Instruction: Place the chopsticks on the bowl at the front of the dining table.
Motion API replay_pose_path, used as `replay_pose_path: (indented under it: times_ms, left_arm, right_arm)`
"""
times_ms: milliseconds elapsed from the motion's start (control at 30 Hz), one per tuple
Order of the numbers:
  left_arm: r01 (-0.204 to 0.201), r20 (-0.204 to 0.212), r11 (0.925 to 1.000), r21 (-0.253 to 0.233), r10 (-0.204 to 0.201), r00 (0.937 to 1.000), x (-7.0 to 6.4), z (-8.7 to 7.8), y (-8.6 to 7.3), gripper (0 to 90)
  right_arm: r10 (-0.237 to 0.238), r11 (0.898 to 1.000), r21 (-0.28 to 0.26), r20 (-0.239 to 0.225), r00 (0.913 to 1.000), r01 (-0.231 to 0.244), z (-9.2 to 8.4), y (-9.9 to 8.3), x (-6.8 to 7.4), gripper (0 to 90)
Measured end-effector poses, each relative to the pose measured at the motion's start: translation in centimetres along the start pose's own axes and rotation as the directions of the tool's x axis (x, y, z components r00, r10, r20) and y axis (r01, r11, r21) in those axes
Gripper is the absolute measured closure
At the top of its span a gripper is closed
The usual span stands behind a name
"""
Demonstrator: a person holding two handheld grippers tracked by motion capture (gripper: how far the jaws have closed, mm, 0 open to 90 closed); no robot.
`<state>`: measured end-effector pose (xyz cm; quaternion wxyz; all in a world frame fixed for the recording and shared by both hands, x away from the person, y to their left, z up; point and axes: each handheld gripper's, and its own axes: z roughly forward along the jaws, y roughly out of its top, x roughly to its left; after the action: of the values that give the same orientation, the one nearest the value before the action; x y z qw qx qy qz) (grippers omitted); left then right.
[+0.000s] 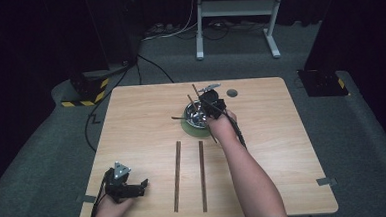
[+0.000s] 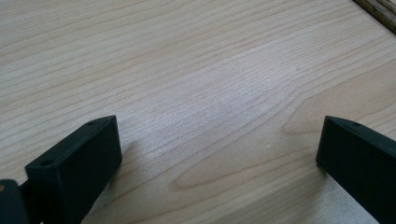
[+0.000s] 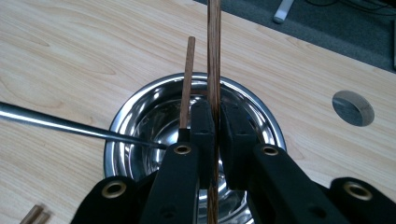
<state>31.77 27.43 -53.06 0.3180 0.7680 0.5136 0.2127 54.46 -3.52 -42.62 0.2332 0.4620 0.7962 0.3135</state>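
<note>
A steel bowl (image 1: pixel 197 117) stands on a green mat (image 1: pixel 188 131) at the table's far middle, with sticks poking out of it. My right gripper (image 1: pixel 211 100) hangs over the bowl (image 3: pixel 261 119), shut on a dark wooden chopstick (image 3: pixel 214 56) that runs between the jaws. A thinner wooden stick (image 3: pixel 187 79) and a metal rod (image 3: pixel 56 123) lean inside the bowl. Two wooden chopsticks (image 1: pixel 177 175) (image 1: pixel 202 168) lie side by side on the near table. My left gripper (image 1: pixel 140 186) rests at the front left, open, with bare tabletop between its fingers (image 2: pixel 84 154).
A round cable hole (image 1: pixel 232 93) (image 3: pixel 353 108) sits in the table behind the bowl. The end of one lying chopstick (image 2: pixel 380 11) shows in the left gripper view's top right corner. A white stand (image 1: pixel 236 8) stands on the floor beyond the table.
</note>
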Motion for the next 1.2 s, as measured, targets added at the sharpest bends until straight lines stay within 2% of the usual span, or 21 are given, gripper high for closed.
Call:
replay_pose_path:
  times_ms: [567,867,1200]
  left_arm:
    - [0.001,0.002,1.0,-0.001,-0.001,1.0,0.0,0.0,0.0,0.2]
    - [0.001,0.002,1.0,-0.001,-0.001,1.0,0.0,0.0,0.0,0.2]
    - [0.001,0.002,1.0,-0.001,-0.001,1.0,0.0,0.0,0.0,0.2]
  right_arm:
    - [-0.002,0.999,0.054,0.017,0.9998,0.001,2.6,0.2,0.2,84.2]
    - [0.026,0.995,0.092,0.025,0.9993,-0.029,4.0,-0.2,-0.2,84.1]
    - [0.032,0.994,0.1,0.026,0.9991,-0.035,4.4,-0.1,-0.3,83.9]
